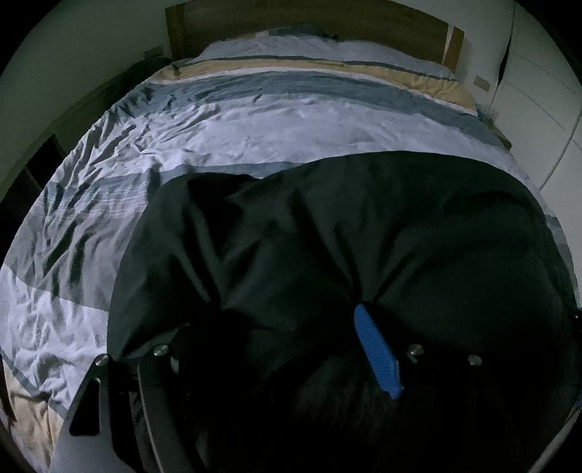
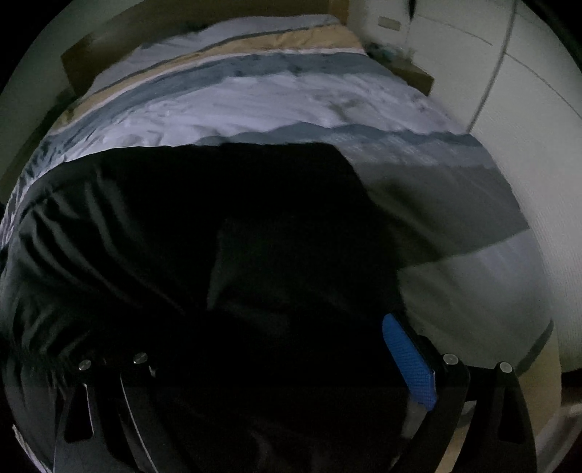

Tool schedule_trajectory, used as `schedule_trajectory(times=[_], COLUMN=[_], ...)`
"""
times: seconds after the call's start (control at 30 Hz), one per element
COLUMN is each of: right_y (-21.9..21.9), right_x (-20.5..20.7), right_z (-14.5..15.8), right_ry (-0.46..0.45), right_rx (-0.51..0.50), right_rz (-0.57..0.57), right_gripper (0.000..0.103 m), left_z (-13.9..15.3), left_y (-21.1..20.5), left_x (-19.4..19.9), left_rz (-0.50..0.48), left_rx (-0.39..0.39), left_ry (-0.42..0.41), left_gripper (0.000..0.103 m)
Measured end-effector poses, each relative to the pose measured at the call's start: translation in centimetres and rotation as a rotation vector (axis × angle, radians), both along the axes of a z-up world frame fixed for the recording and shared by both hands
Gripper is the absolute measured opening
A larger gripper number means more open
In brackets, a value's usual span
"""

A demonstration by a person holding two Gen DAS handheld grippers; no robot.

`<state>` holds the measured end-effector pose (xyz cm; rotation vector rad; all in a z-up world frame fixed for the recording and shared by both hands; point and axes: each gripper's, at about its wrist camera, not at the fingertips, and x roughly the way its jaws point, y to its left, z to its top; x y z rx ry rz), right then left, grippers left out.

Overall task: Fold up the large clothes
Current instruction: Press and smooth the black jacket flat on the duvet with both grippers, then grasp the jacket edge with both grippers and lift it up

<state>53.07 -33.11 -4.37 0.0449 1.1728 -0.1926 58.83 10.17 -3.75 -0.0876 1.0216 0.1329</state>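
A large black garment (image 1: pixel 327 233) lies spread over the near half of the bed and drapes over both grippers. In the left wrist view my left gripper (image 1: pixel 291 327) is buried in its folds; only the right blue finger pad (image 1: pixel 376 354) shows, with cloth bunched against it. In the right wrist view the same garment (image 2: pixel 218 218) covers my right gripper (image 2: pixel 291 345); one blue finger pad (image 2: pixel 409 364) shows at the cloth's right edge. The left fingers of both grippers are hidden under fabric.
The bed carries a wrinkled striped duvet (image 1: pixel 236 120) in white, grey-blue and tan. A wooden headboard (image 1: pixel 309 22) stands at the far end. A white wardrobe (image 1: pixel 538 91) stands along the right side, and a dark shelf (image 1: pixel 32 167) on the left.
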Motion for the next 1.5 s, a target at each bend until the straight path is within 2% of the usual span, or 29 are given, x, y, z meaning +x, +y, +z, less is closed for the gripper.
schedule_trajectory(times=[0.4,0.9,1.0,1.03,1.13,1.27,1.37,1.5], right_y=[-2.7,-3.5,-3.3,-3.3,-3.7,-5.0,-6.2,-7.3], right_x=[-3.3,-3.9,-3.9,-3.9,-3.8,-3.6,-3.0,-1.9], right_z=[1.6,2.8,2.9,3.0,3.4,3.7,3.4,1.1], right_ry=[0.006,-0.014,-0.02,-0.024,-0.037,-0.047,-0.034,0.024], right_rx=[-0.017,-0.001,0.014,0.026,0.074,0.148,0.226,0.322], right_rz=[-0.037,-0.018,-0.003,0.0,0.008,-0.003,-0.003,0.01], right_gripper=[0.096,0.096,0.1,0.103,0.103,0.103,0.103,0.103], left_z=[0.9,3.6,3.8,4.0,5.2,5.7,4.8,2.5], left_y=[-0.5,-0.2,-0.2,0.0,2.1,7.2,10.8,12.9], left_x=[-1.5,-4.2,-4.7,-4.9,-6.1,-7.3,-7.5,-7.2], left_rz=[-0.01,-0.051,-0.067,-0.069,-0.045,0.035,0.081,0.057], left_rx=[0.023,0.092,0.103,0.092,-0.005,-0.136,-0.228,-0.347], left_ry=[-0.011,-0.049,-0.046,-0.048,-0.088,-0.096,-0.068,-0.006], left_gripper=[0.075,0.075,0.075,0.075,0.075,0.075,0.075,0.076])
